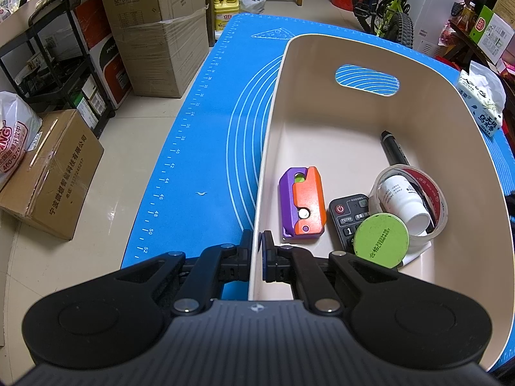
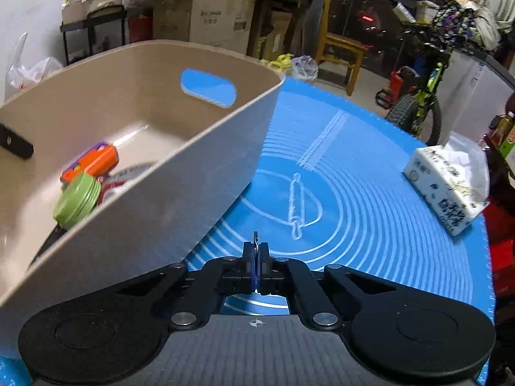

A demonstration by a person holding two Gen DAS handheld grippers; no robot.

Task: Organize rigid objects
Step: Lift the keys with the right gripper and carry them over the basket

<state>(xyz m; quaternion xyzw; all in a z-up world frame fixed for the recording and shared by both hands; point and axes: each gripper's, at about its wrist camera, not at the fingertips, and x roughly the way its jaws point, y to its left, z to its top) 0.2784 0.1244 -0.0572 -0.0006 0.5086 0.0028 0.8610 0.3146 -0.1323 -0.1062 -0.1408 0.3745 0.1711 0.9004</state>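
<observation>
A beige plastic bin (image 1: 354, 51) with a handle slot stands on the blue mat (image 1: 199, 148). Inside lie a purple and orange toy (image 1: 301, 204), a black remote (image 1: 349, 218), a green round lid (image 1: 381, 241), a clear tape roll (image 1: 431, 189) around a white bottle (image 1: 402, 199), and a black marker (image 1: 394, 148). My left gripper (image 1: 256, 243) is shut on the bin's near left wall, one finger on each side. In the right wrist view the bin (image 2: 161, 177) fills the left, with the toy (image 2: 93, 160) and lid (image 2: 77, 201) showing. My right gripper (image 2: 256, 251) is shut on nothing, over the mat (image 2: 354, 193).
A tissue pack (image 2: 447, 186) sits at the mat's right edge, also the tissue pack (image 1: 482, 103) beyond the bin. Cardboard boxes (image 1: 154, 32) and a black shelf cart (image 1: 58, 64) line the floor on the left. A bicycle (image 1: 389, 6) and a wooden chair (image 2: 341, 45) stand behind the table.
</observation>
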